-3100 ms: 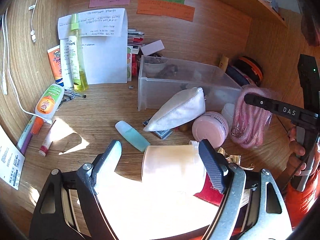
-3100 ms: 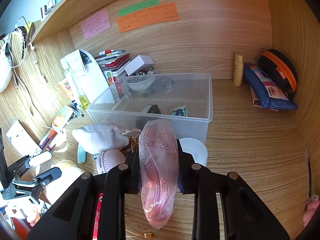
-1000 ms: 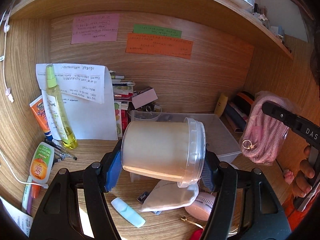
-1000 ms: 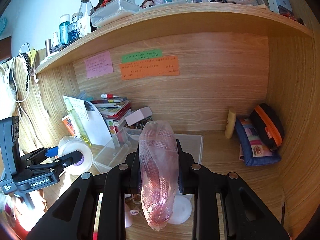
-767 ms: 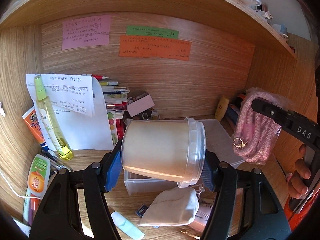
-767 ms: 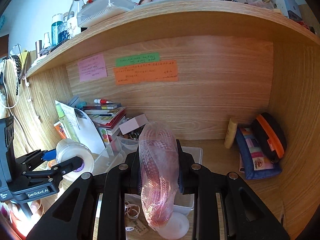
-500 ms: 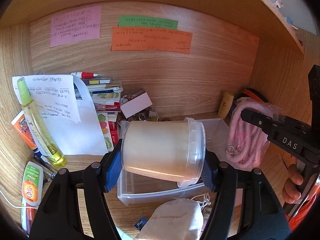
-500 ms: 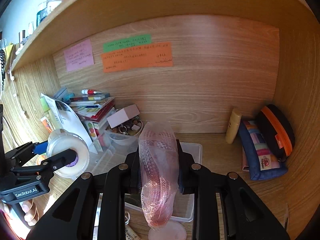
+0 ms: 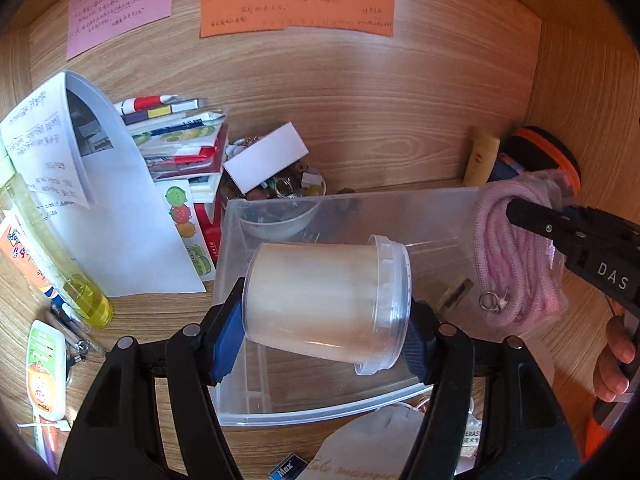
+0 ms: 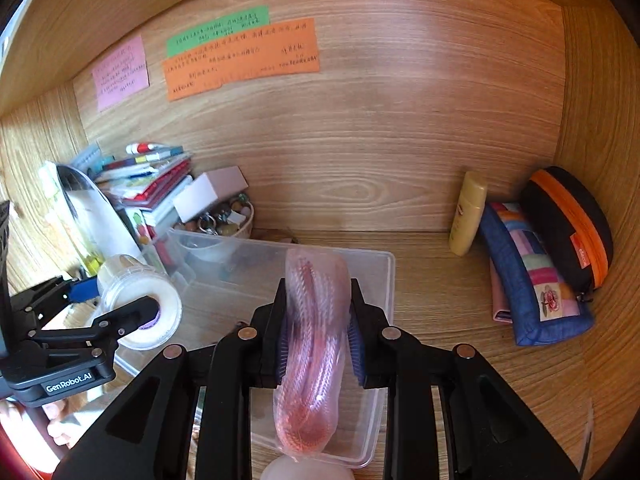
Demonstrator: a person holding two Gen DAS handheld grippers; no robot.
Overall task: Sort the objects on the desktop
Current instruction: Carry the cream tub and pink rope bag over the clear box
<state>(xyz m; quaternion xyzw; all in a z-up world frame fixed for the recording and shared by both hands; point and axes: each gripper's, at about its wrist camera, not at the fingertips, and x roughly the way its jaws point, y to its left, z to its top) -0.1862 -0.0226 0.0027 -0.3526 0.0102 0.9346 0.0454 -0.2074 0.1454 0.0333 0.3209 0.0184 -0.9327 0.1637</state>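
Now that both loads have come over the bin: release is near.
Left gripper [image 9: 326, 336]: clamps the jar [image 9: 326, 300].
Right gripper [image 10: 316, 330]: pinches the bagged rope [image 10: 314, 344] above the clear bin [image 10: 376, 360].

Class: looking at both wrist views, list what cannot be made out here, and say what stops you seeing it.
- Sticky notes' handwriting: too small in both views.
- Clear bin's floor, left wrist view: partly hidden behind the held plastic jar.
- Bagged pink cord, right wrist view: blurred.
- White pouch, left wrist view: cut off by the bottom edge and gripper.
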